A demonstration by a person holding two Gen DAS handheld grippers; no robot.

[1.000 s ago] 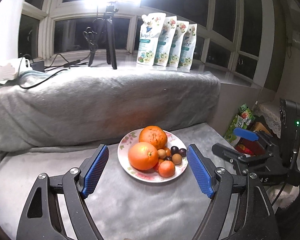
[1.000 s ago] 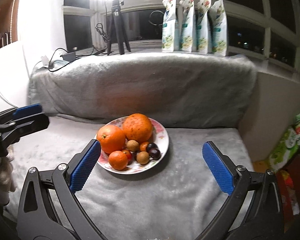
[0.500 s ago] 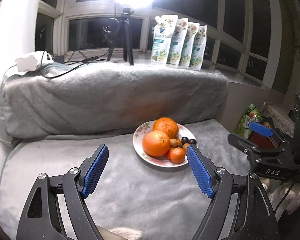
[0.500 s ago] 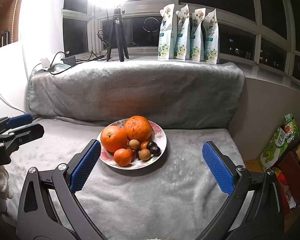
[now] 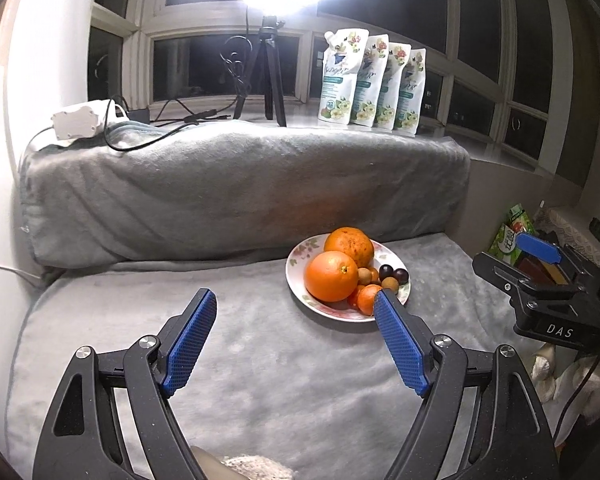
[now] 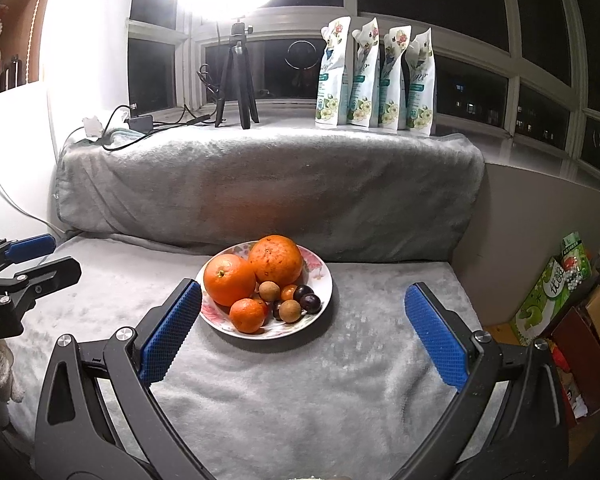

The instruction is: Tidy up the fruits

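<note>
A grey blanket (image 6: 300,380) covers the seat and the raised ledge behind it. On the sill above the ledge stand a tripod (image 6: 238,80) under a very bright lamp, with cables beside it, and a row of four white pouches (image 6: 376,80), upright and touching side by side. The left gripper (image 5: 295,312) hangs over bare blanket, jaws spread wide with nothing between them; its right blue pad overlaps the near rim of the plate in the left wrist view, contact cannot be told. The right gripper (image 6: 303,304) is also spread wide and empty, with the plate lying just beyond its left finger and partly framed between the fingers. The plate (image 6: 320,276), white with a floral rim, sits flat on the blanket near the foot of the ledge. On it: two large oranges (image 6: 275,260) touching each other at the back and left, a small tangerine (image 6: 247,314) at the front, then several small brown round fruits (image 6: 290,311) and two dark plums (image 6: 310,303) clustered to the right of the oranges. A green carton (image 6: 556,280) stands off the right edge of the seat. All fruit is on the plate; none lies on the blanket.
</note>
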